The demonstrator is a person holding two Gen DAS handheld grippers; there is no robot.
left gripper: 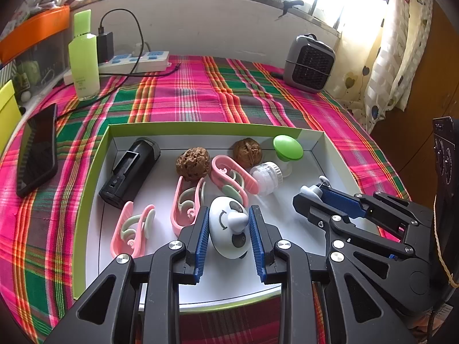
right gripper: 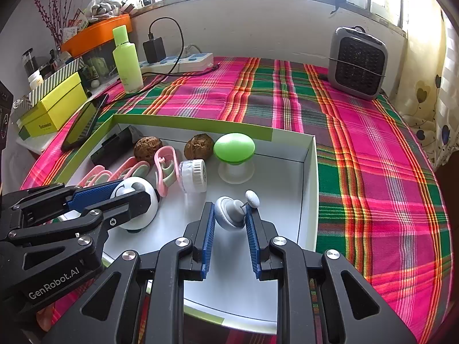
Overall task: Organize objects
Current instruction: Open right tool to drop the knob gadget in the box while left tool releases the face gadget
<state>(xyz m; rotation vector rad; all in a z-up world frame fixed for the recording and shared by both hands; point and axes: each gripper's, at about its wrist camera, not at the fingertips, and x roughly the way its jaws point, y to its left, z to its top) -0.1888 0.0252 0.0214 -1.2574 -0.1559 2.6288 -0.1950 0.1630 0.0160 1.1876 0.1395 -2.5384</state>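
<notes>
A shallow white box with a green rim [left gripper: 91, 172] lies on the plaid cloth; it also shows in the right wrist view [right gripper: 309, 177]. My left gripper [left gripper: 228, 215] is shut on a white panda-faced toy [left gripper: 229, 229], seen too in the right wrist view [right gripper: 137, 200]. My right gripper [right gripper: 229, 209] is shut on a small white and grey knob piece [right gripper: 229, 213] with a thin pin and white cap [right gripper: 252, 197]. In the box lie pink clips [left gripper: 186, 200], two walnuts [left gripper: 192, 163], a black charger [left gripper: 132, 169], a clear jar [left gripper: 266, 176] and a green mushroom-shaped knob [right gripper: 233, 147].
A black phone [left gripper: 37, 154] lies left of the box. A green bottle [left gripper: 83, 57], a power strip [left gripper: 137, 61] with a plug and cable, and a grey fan heater [left gripper: 309, 63] stand at the back. A yellow box [right gripper: 54, 103] and an orange tray [right gripper: 94, 34] sit far left.
</notes>
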